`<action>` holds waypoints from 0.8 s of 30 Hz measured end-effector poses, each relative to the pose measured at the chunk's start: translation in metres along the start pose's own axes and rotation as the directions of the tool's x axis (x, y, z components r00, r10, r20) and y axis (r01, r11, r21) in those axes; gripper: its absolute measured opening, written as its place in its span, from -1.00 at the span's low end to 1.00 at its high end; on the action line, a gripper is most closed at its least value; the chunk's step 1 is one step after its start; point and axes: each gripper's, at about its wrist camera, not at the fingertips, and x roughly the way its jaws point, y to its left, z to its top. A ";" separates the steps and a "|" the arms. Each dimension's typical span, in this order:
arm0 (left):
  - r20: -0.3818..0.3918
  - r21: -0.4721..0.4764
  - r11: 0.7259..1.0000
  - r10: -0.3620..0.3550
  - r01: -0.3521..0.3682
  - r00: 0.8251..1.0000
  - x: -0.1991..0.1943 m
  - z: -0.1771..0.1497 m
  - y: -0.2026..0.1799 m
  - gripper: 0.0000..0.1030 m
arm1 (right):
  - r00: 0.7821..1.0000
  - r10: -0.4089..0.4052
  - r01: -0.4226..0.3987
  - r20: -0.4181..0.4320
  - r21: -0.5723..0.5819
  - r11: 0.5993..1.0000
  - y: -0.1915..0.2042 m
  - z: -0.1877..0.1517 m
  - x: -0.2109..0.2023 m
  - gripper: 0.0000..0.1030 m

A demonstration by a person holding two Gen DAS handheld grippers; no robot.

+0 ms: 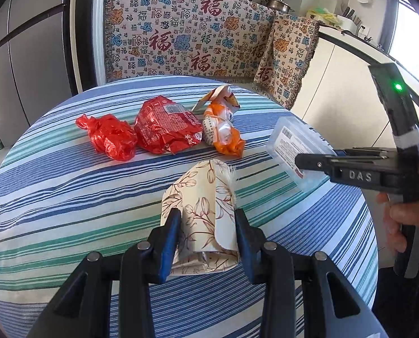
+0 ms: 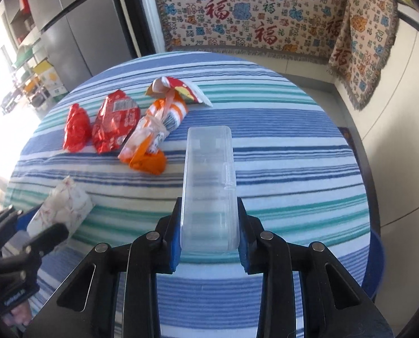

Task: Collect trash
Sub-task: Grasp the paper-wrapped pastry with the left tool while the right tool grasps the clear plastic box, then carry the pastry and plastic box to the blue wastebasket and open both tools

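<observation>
Right wrist view shows the right claw [image 2: 209, 225] closed on a clear plastic box [image 2: 208, 186], its blue pads pressing the two long sides near the lower end, so the box runs from the centre of the frame up toward the middle. It looks empty, light, stiff and thin-walled; the smooth plastic would probably slip or crack under a hard squeeze, so the present hold across the narrow width seems the sensible one. In the left wrist view the same box [image 1: 296, 146] sits at the right of the frame and shows a white label with a barcode.

Left wrist view, lower centre: the left claw [image 1: 206, 239] is partly closed around a cream packet printed with brown flowers [image 1: 201, 205], pads against both sides (it looks like a soft tissue pack, frayed at its upper end). It should be light and squashy, best gripped across the middle, as now.

On the striped counter [image 1: 68, 197], left of centre and higher in the frame, lie three pieces not yet collected: a knotted red plastic bag [image 1: 111, 136], a crinkled red foil wrapper [image 1: 164, 125] and an orange-and-white wrapper [image 1: 223, 129]. All look limp, light and crackly, the foil likely slippery; a pinch on a bunched fold would hold best.
</observation>
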 end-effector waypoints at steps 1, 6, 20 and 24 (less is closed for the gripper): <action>-0.001 0.005 1.000 0.000 0.000 1.000 0.001 0.000 -0.003 -0.25 | 1.000 0.007 -0.007 -0.010 -0.002 1.000 0.000 -0.006 -0.003 -0.37; -0.005 0.027 1.000 0.000 0.000 1.000 0.003 -0.003 -0.015 -0.25 | 0.999 0.001 -0.002 -0.046 -0.022 1.000 0.002 -0.023 -0.004 -0.36; -0.005 0.026 1.000 -0.012 0.012 1.000 0.001 -0.004 -0.021 -0.25 | 1.000 -0.025 0.025 -0.017 -0.040 0.999 0.006 -0.005 -0.006 -0.37; -0.004 0.026 1.000 -0.014 0.014 1.000 0.002 -0.005 -0.025 -0.25 | 1.000 0.001 -0.001 0.007 -0.015 1.000 -0.002 -0.012 -0.018 -0.38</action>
